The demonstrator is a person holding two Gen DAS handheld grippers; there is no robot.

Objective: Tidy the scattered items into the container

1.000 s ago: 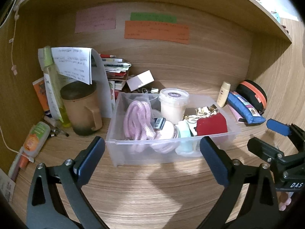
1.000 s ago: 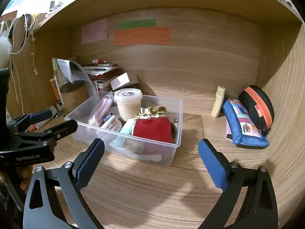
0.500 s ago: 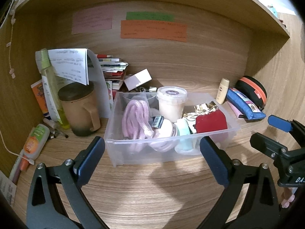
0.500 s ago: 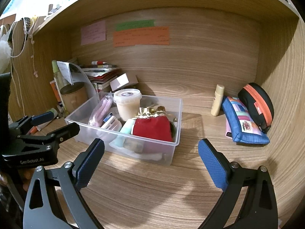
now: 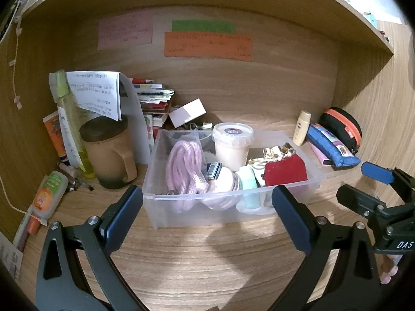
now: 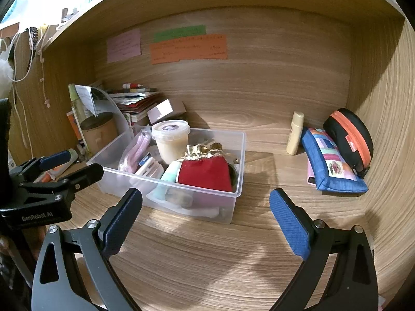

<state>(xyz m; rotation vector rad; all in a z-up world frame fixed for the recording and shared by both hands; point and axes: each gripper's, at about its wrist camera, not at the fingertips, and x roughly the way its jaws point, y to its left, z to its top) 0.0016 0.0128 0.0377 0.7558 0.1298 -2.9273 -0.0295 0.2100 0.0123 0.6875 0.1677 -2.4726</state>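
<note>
A clear plastic container (image 5: 315, 175) (image 6: 240, 155) stands on the wooden desk. In it lie a pink rope (image 5: 185, 163), a white tub (image 5: 232, 142) (image 6: 171, 141), a red pouch with gold trim (image 5: 284, 169) (image 6: 207, 172), a mint tube (image 5: 247, 181) and a barcoded item (image 5: 214, 169). My left gripper (image 5: 207, 215) is open and empty in front of the container. My right gripper (image 6: 206, 220) is open and empty, in front of the container's right end; it also shows in the left wrist view (image 5: 363, 184).
A brown mug (image 5: 109, 153), a green bottle (image 5: 71, 124), papers and a stack of books (image 5: 153, 103) stand at the left. An orange tube (image 5: 48, 194) lies at the far left. A cream bottle (image 6: 295, 133), blue pouch (image 6: 329, 165) and black-orange case (image 6: 350, 137) sit at the right.
Both grippers have drawn back slightly from the container. Both stay open and empty; nothing on the desk has moved.
</note>
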